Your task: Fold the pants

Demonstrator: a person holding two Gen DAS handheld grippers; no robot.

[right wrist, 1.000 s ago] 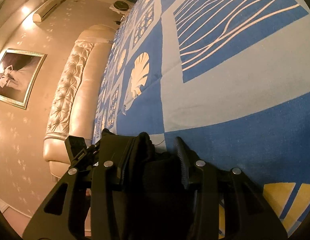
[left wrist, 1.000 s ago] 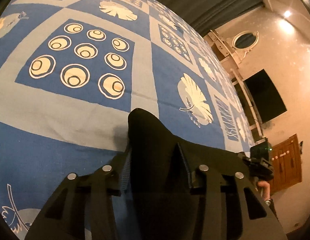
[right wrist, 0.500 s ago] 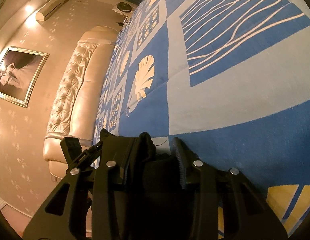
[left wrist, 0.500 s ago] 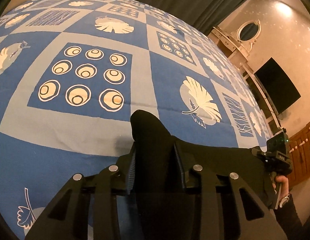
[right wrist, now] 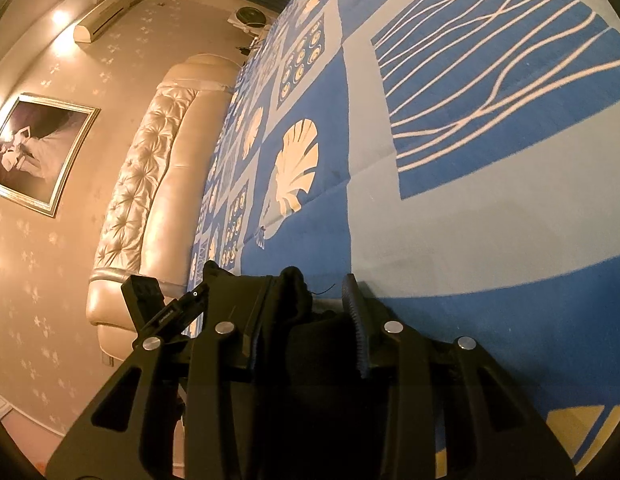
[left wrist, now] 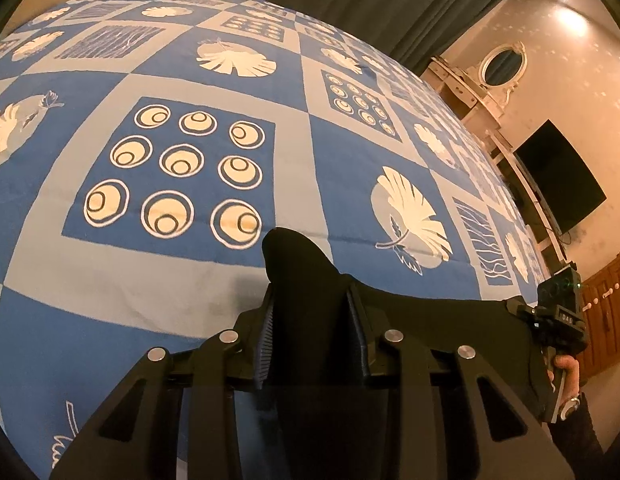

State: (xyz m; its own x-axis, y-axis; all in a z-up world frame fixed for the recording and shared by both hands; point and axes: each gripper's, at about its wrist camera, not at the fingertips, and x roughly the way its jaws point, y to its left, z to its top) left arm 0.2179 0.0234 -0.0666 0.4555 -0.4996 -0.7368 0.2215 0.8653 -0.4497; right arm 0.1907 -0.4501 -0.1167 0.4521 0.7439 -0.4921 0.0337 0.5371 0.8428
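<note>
Bed under a blue patchwork-print bedspread (left wrist: pixel 157 280)

The bedspread (right wrist: pixel 450 240) covers the whole bed, a grid of pale grey bands around blue squares printed with cream rings, leaves, shells and wavy lines. Black pants (left wrist: pixel 442 332) lie on it at the near edge, just below the nine-ring square (left wrist: pixel 169 176), a bunched fold (right wrist: pixel 293 292) rising off the cloth. A padded cream headboard (right wrist: pixel 149 184) borders the bedspread's far side.

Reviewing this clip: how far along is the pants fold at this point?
Early. Done: both grasps look made. The left gripper pinches a bunched edge of the black pants, and the right gripper has fabric between its fingers at the other end. In hand: the pants stretched between them over the blue bedspread. Left: no fold is visible yet, so apparently all the folding.
</note>
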